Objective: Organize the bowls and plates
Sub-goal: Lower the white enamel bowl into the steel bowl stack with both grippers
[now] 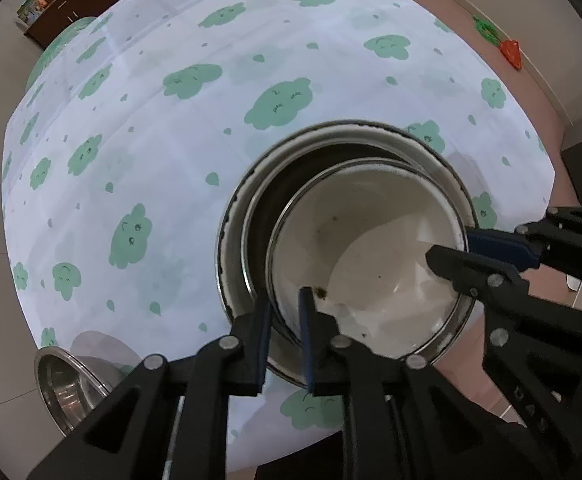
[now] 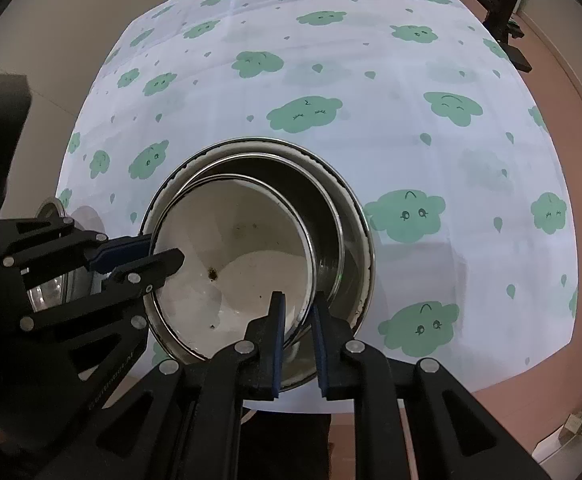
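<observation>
Gripping the white bowl from both sides

Nested inside a steel bowl (image 1: 251, 216) is a white bowl (image 1: 371, 240), and that steel bowl is itself seated in a bigger white-rimmed bowl (image 1: 227, 216), so a stack of three is seen on the cloud-print tablecloth (image 1: 151, 140).

The white bowl's rim is pinched by the left gripper (image 1: 285, 340): one blue pad is placed inside the wall and one outside, with the gap narrowed down to about the wall's thickness. On the opposite side of the same rim, the right gripper (image 2: 297, 344) is clamped the same way, one finger inside and one outside. So the white bowl is held by both grippers at once, tilted a bit against the steel bowl rather than sitting level in it.

A few brown specks are spotted on the white bowl's inner surface.

Away from the stack, beyond the left gripper's side, a separate steel bowl (image 1: 63, 384) is sat near the tablecloth's edge, partly hidden.
</observation>
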